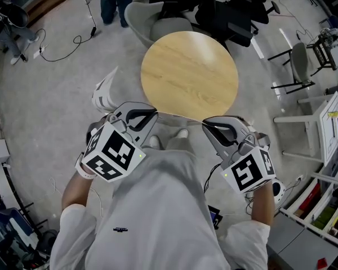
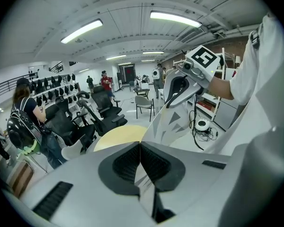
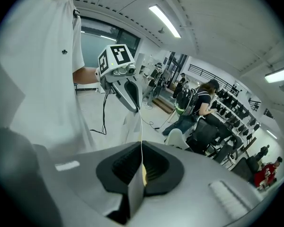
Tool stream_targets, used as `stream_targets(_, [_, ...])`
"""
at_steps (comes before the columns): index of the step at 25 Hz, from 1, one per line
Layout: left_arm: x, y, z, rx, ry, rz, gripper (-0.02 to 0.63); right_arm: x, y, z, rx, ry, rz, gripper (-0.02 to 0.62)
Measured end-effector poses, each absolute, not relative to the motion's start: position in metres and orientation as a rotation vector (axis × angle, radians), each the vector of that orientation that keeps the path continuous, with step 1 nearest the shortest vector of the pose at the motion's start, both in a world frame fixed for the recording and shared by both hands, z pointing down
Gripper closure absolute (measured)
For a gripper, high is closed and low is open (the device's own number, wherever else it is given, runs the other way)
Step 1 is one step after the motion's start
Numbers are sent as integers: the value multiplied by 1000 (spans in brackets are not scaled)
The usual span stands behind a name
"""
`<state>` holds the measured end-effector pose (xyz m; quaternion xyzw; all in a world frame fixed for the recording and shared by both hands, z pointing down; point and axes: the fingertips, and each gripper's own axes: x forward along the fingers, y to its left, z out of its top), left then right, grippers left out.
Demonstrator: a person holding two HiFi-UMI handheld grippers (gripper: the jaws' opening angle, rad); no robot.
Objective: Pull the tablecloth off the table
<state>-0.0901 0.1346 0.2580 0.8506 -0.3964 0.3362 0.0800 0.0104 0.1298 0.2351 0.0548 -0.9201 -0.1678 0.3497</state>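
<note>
Item: pale tablecloth [image 2: 173,122] with a triangle pattern. We hold it stretched between left hand-held gripper [image 1: 136,118] and right hand-held gripper [image 1: 217,129], both clenched on its edge. Round wooden surface [image 1: 189,75] just beyond.

Pale matt wood table [image 1: 189,75]; thin smooth cloth tablecloth [image 2: 169,123]

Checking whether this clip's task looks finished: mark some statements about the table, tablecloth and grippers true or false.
1. The round wooden table is bare. True.
2. The right gripper is shut on the tablecloth. True.
3. The tablecloth covers half the tabletop. False: it stretches between the two grippers, off the tabletop.
4. The left gripper is open and empty. False: it is shut on the tablecloth.
</note>
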Motion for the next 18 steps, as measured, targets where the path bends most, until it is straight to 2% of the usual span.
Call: stream_targets(18, [-89,136,250,2567,-1194,973,598,12,134,229,182,-2396,-439,583])
